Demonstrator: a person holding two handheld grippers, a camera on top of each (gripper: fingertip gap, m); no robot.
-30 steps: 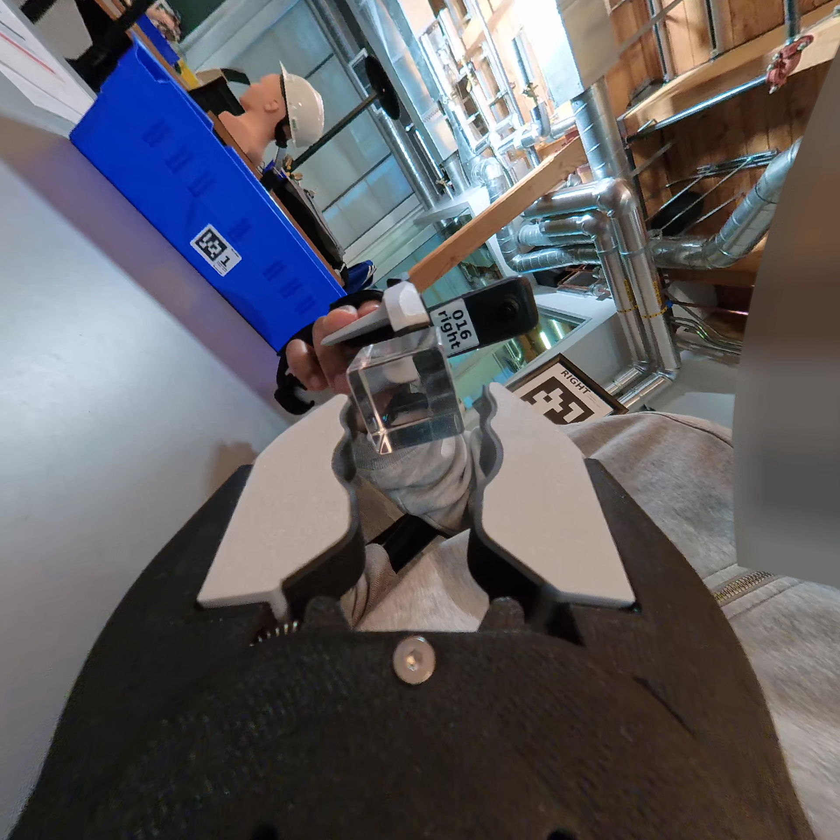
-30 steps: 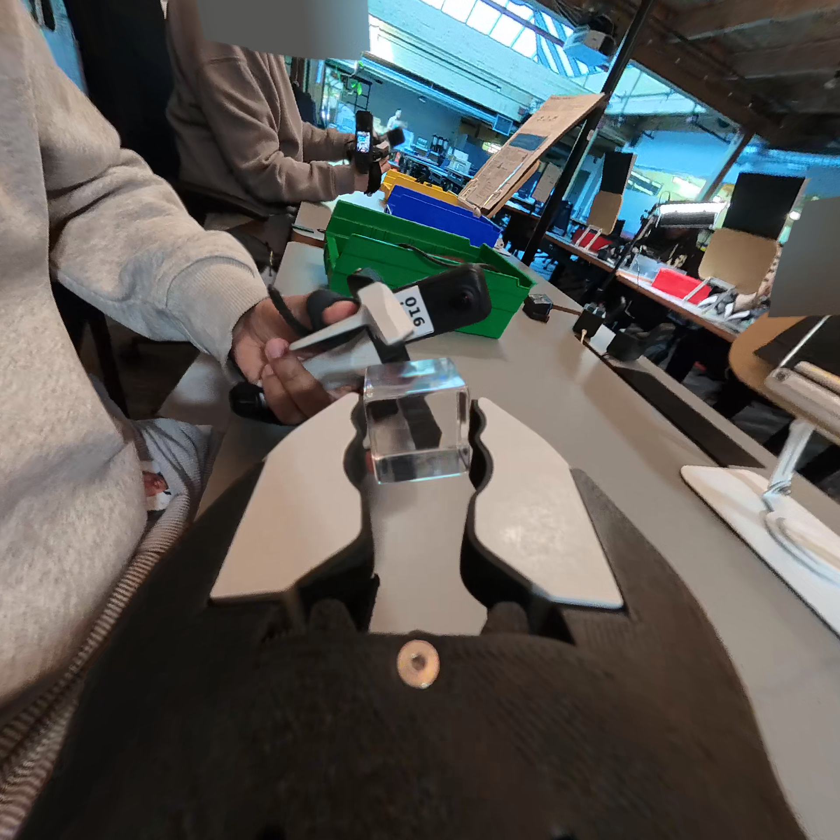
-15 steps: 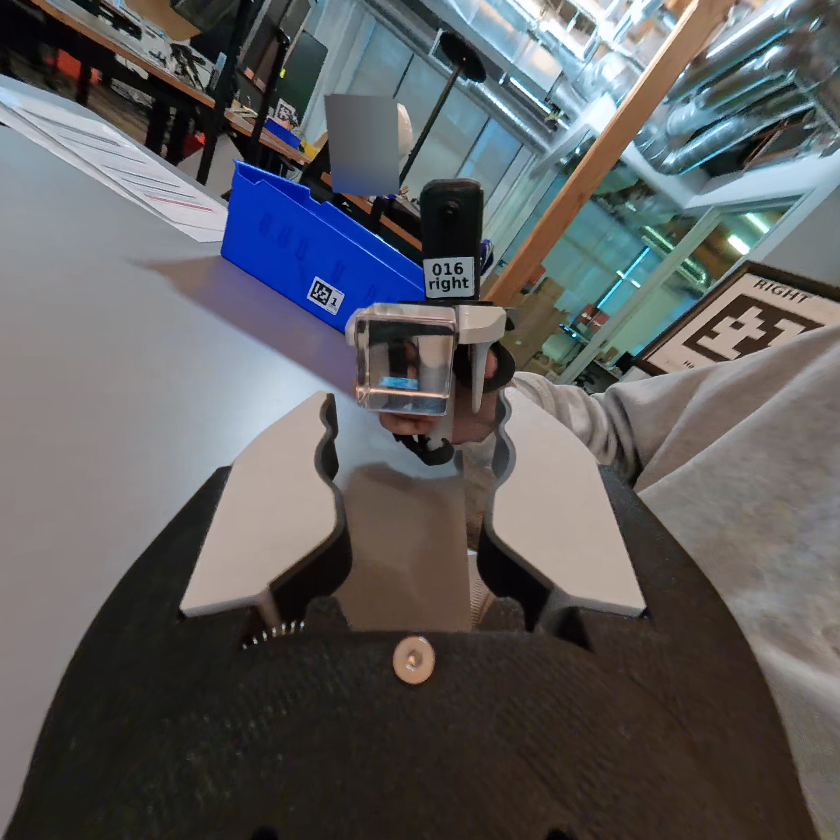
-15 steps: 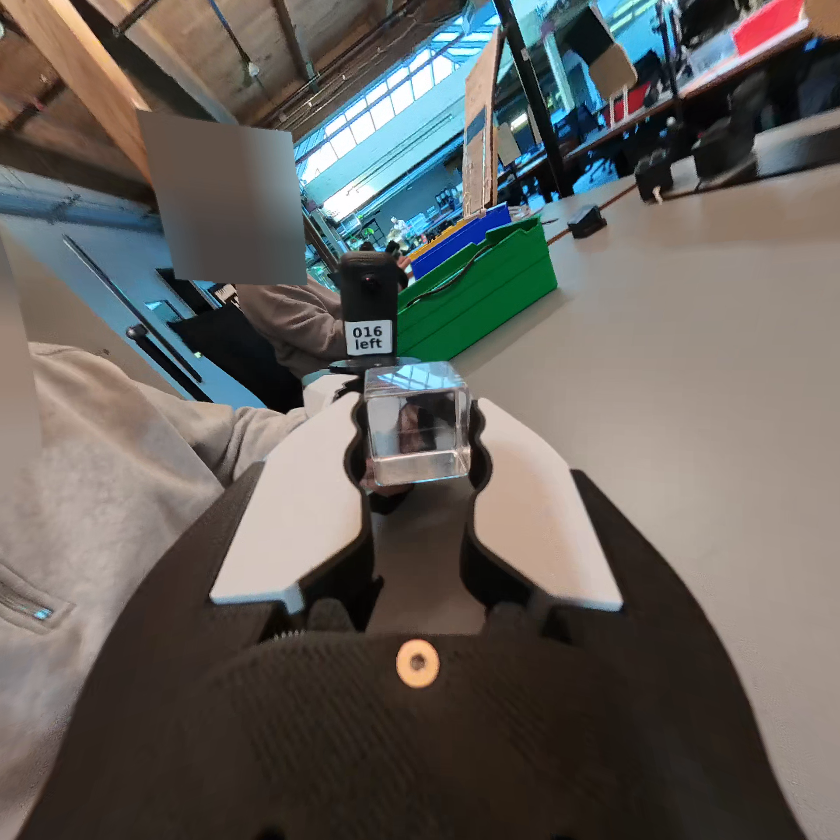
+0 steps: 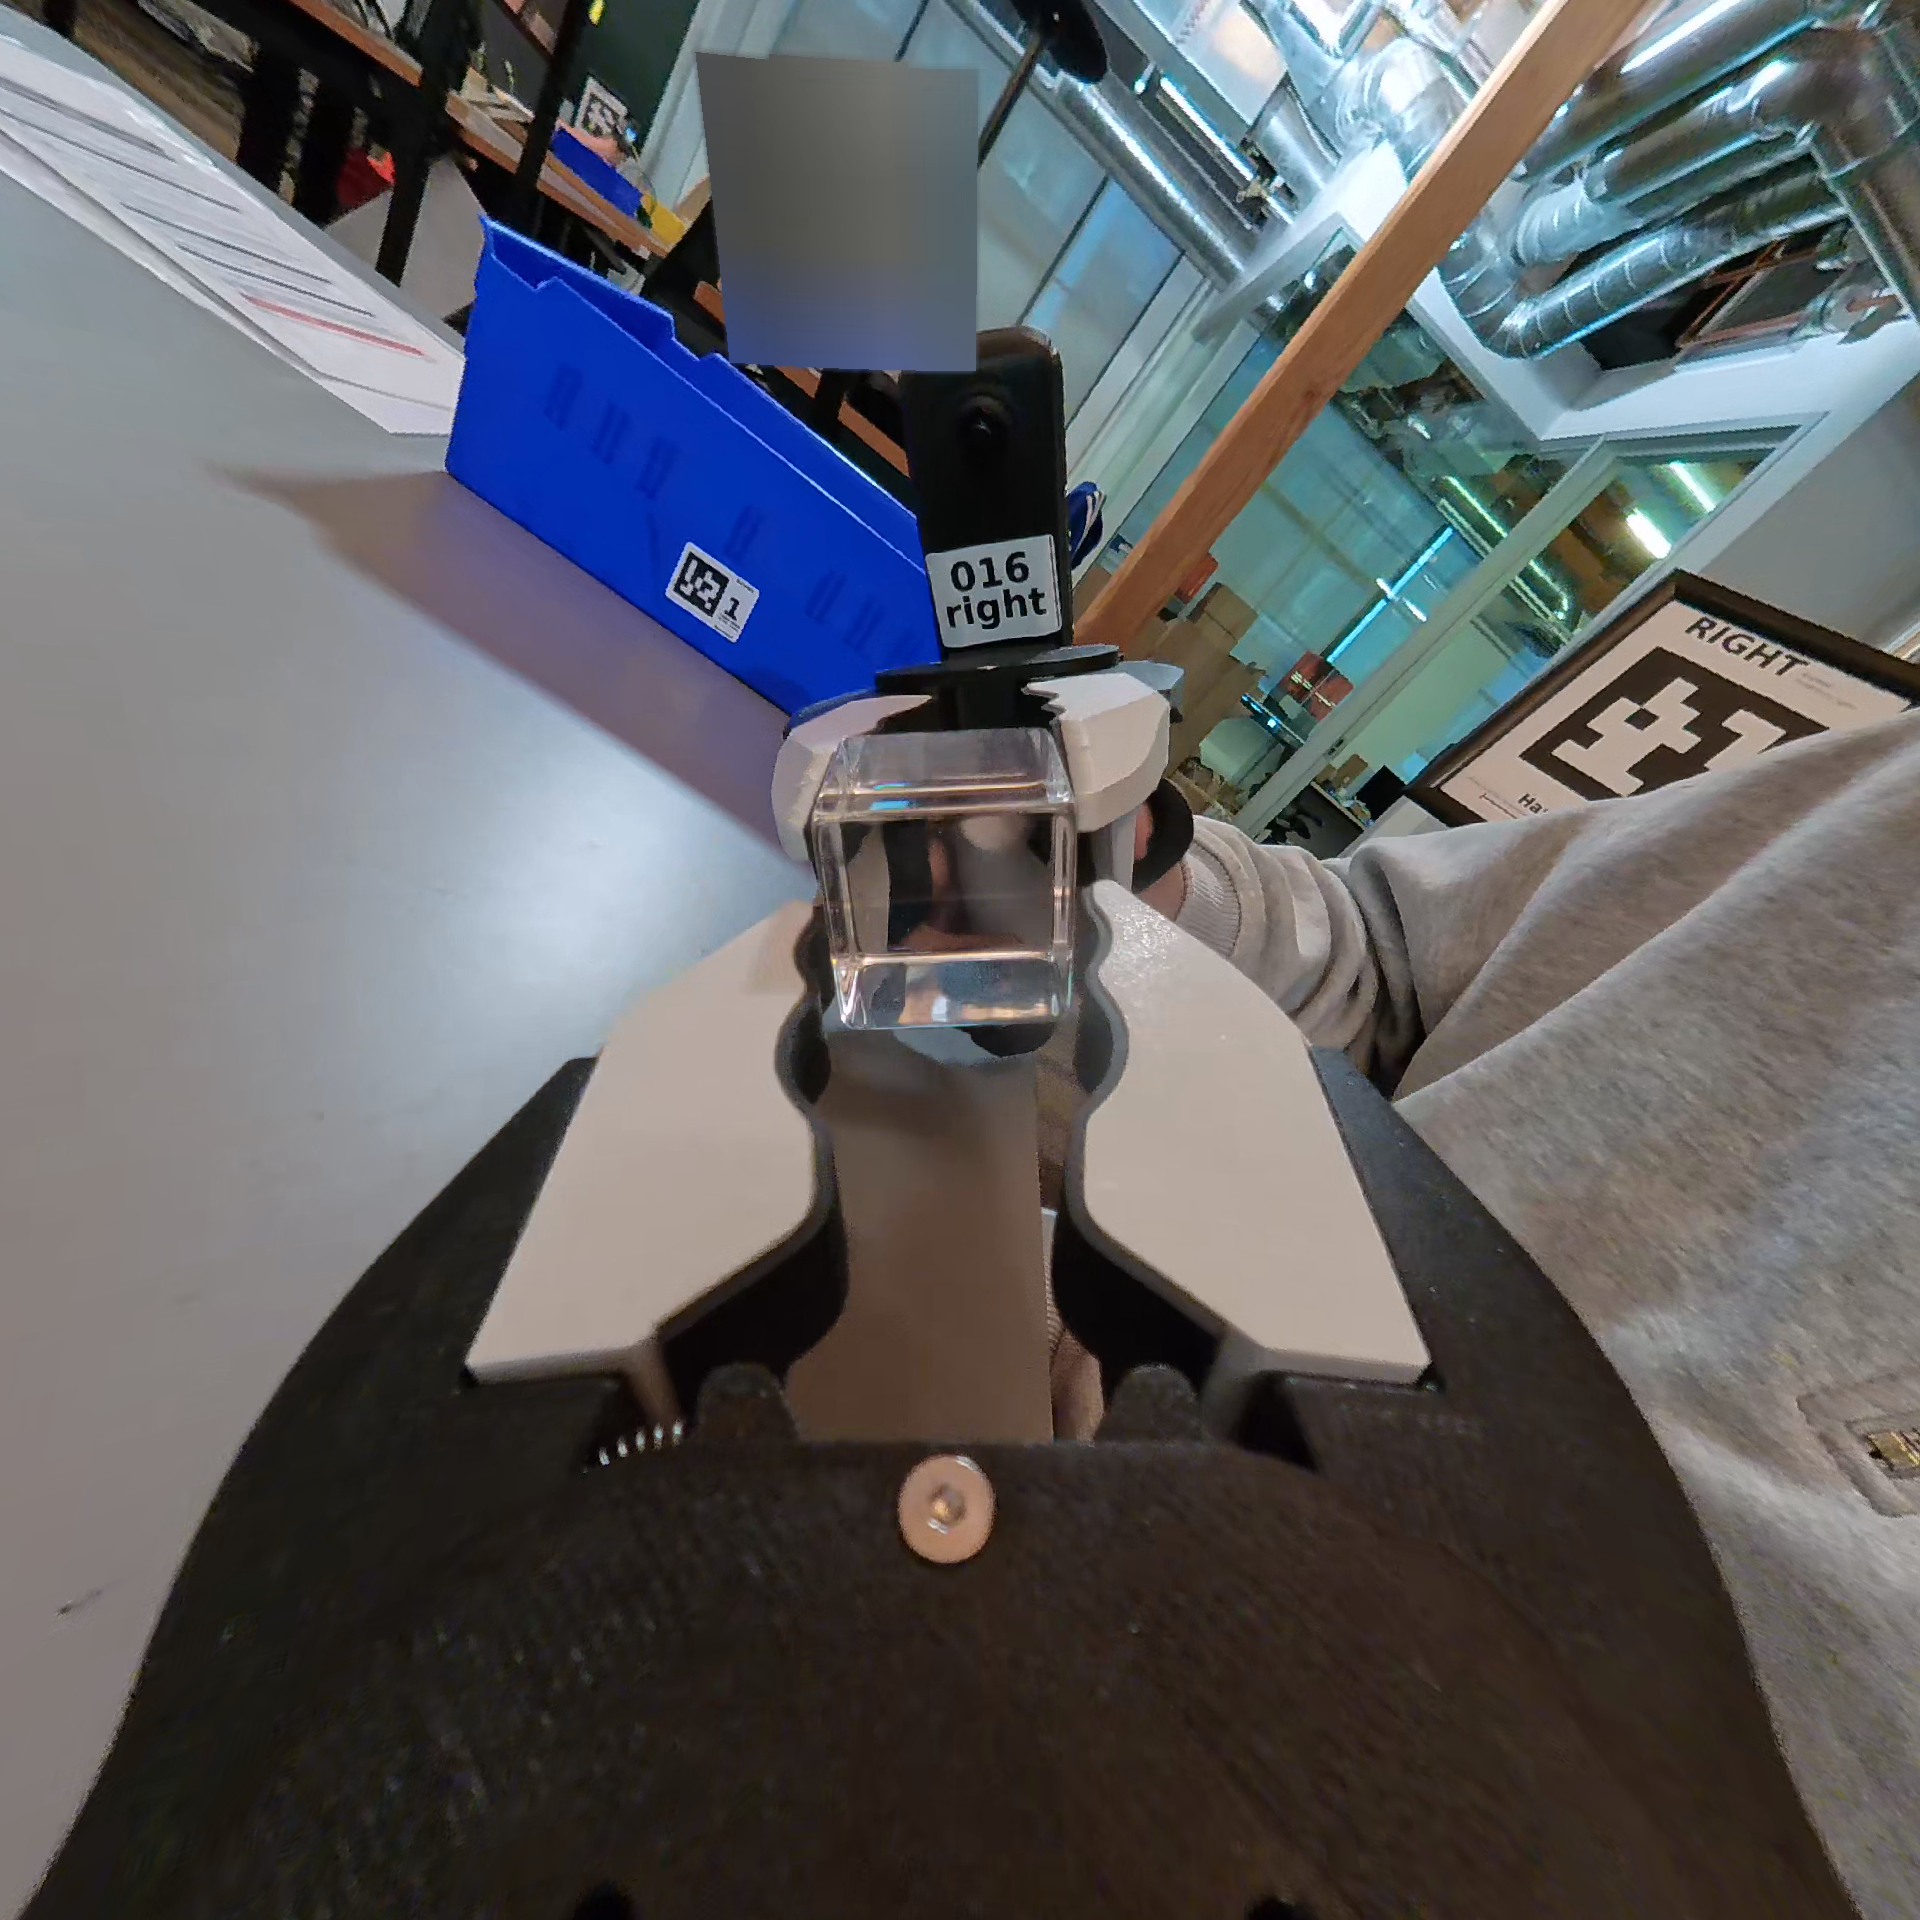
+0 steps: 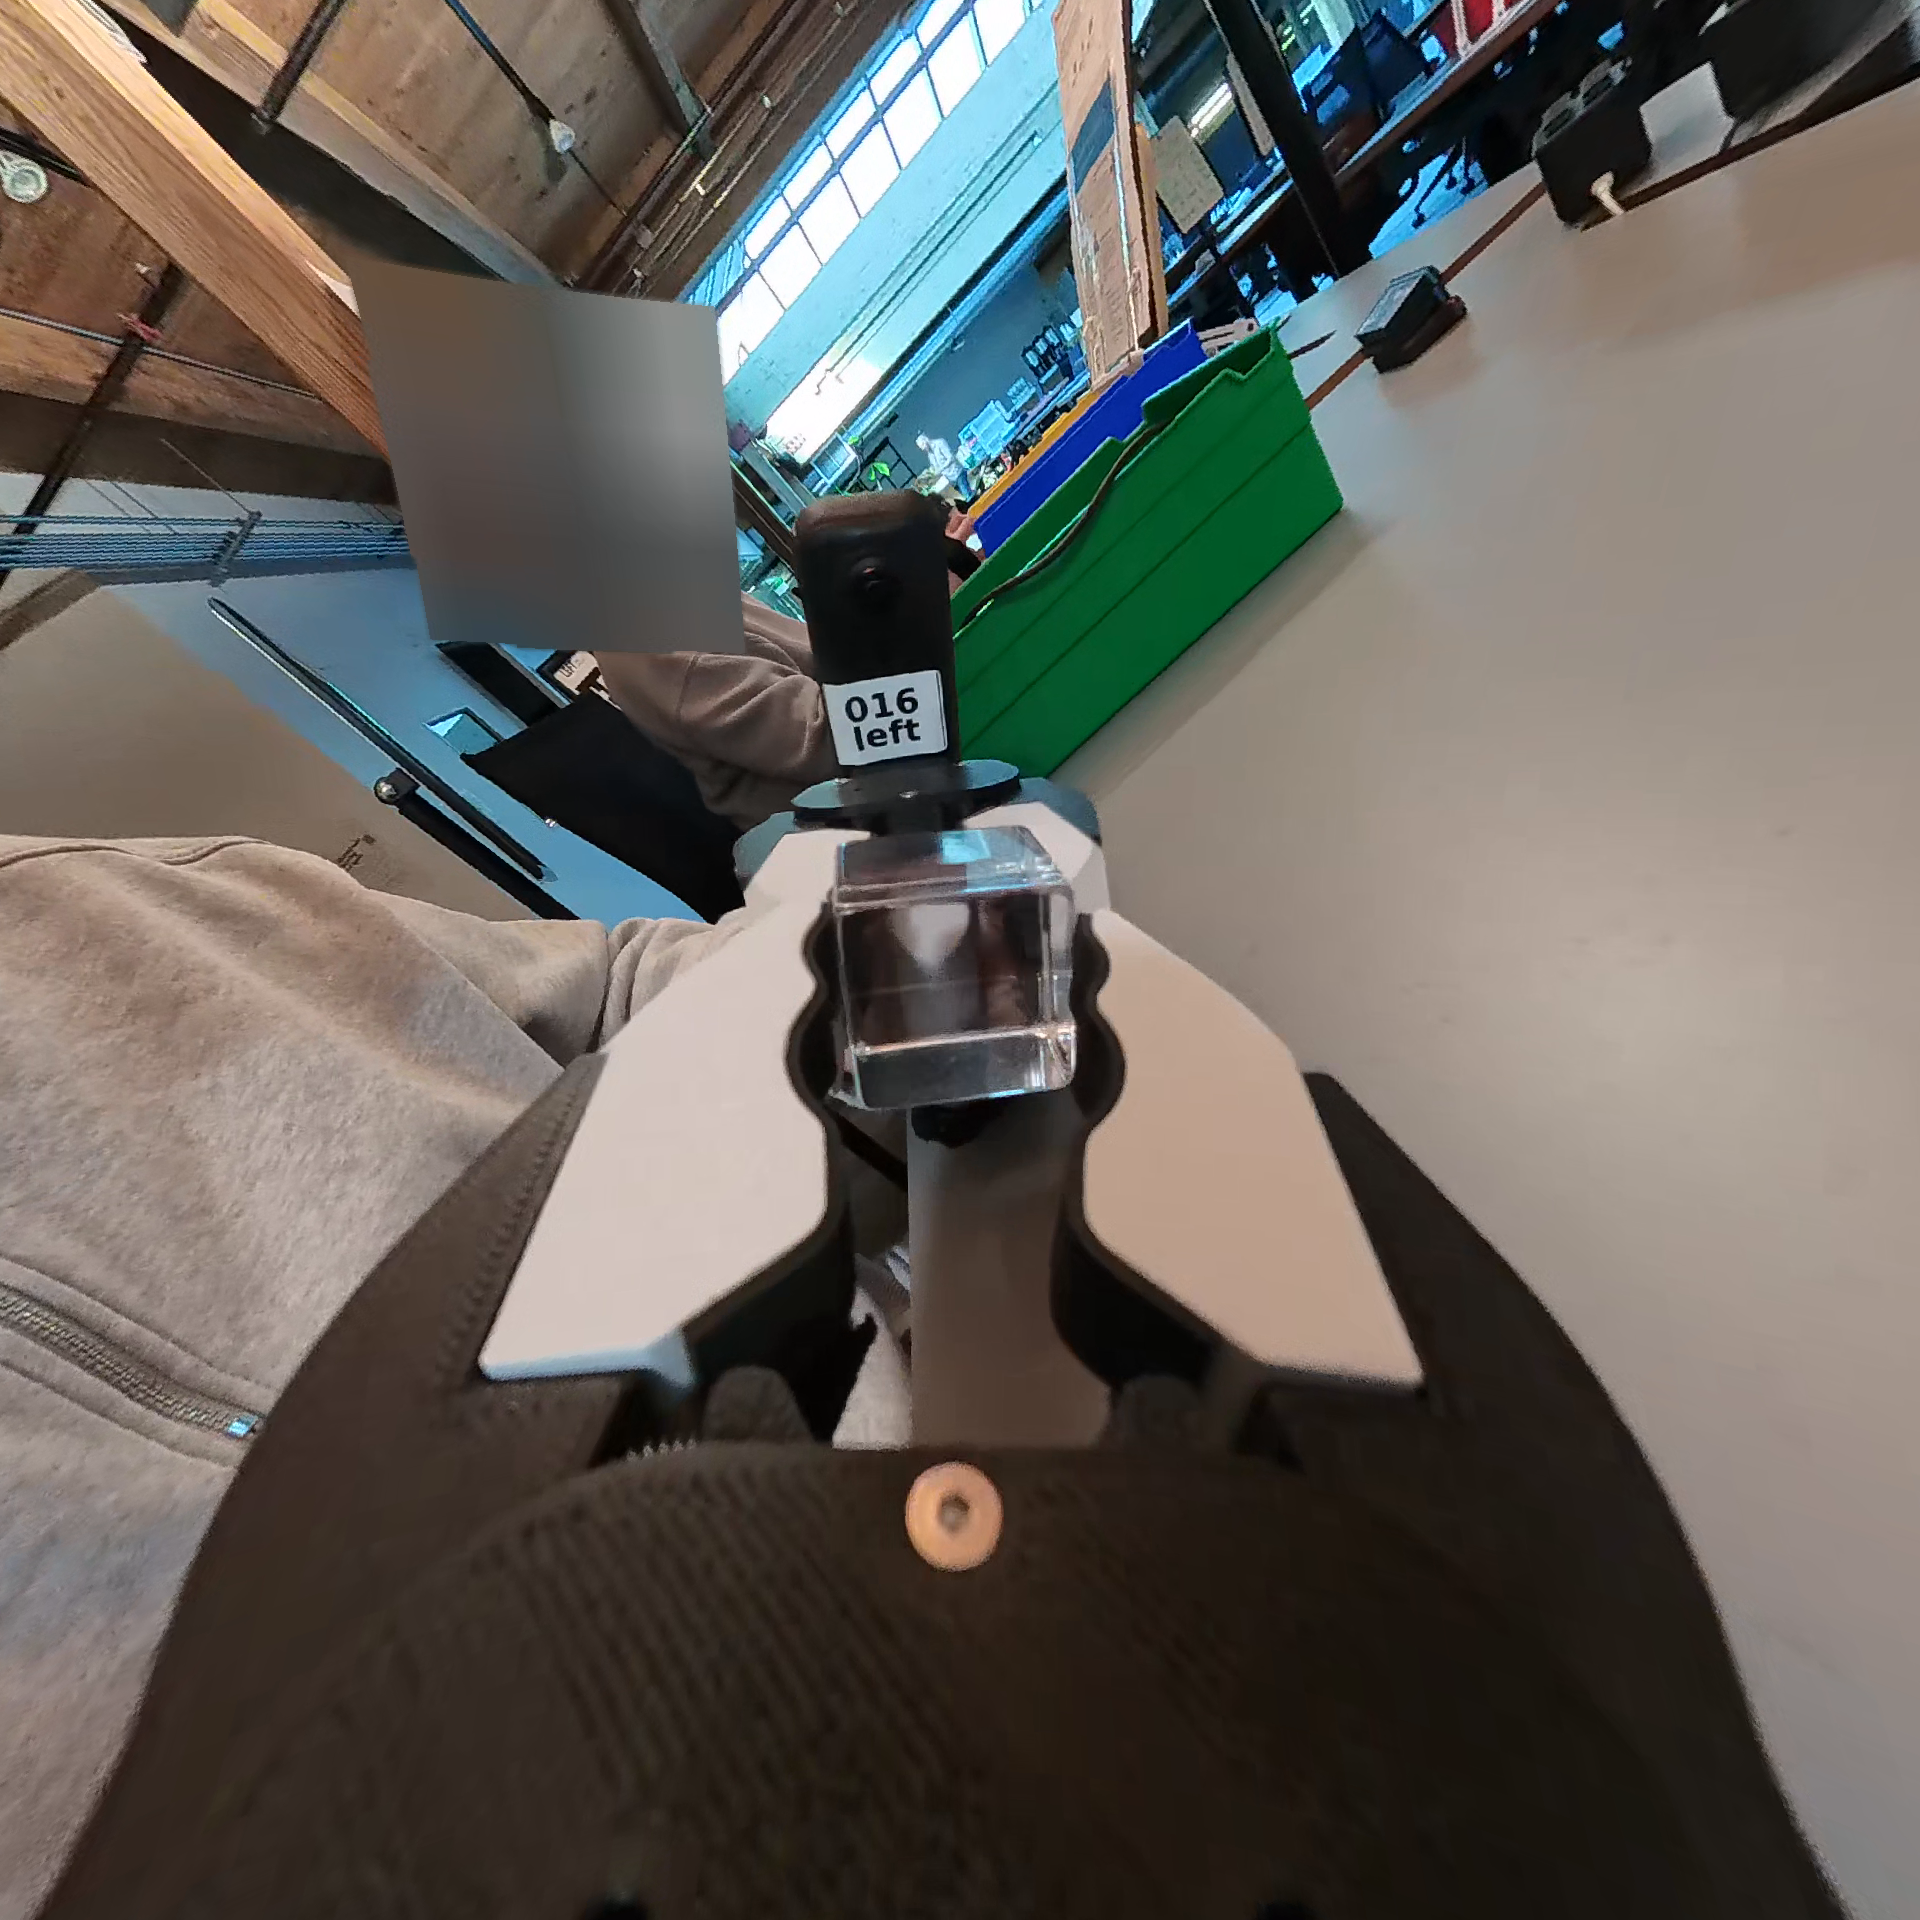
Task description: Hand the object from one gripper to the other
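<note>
The right gripper [image 6: 951, 997] is clamped on a clear cube [image 6: 954, 992], its pale fingers [image 6: 717, 1122] pressed against both side faces. The left gripper [image 5: 940, 966] meets it head-on with its fingertips at the same cube [image 5: 943, 883]; its jaws stand about as wide as the cube, but whether they actually press on it I cannot tell. So the cube hangs in the air between the two grippers, above the grey surface [image 5: 260, 883].

Each gripper carries a black camera stick on top, the left one's [image 6: 878, 623] facing the right wrist view. Grey sweatshirt sleeves [image 5: 1558, 987] crowd one side of each view. Farther off on the surface sit a blue bin [image 5: 644, 499] with a square marker tag, printed paper sheets [image 5: 208, 239], a green bin [image 6: 1143, 540] and a small black box [image 6: 1408, 312].

The cube is glossy with rounded edges, the gripper bodies matte black, the fingers smooth with wavy inner edges.
</note>
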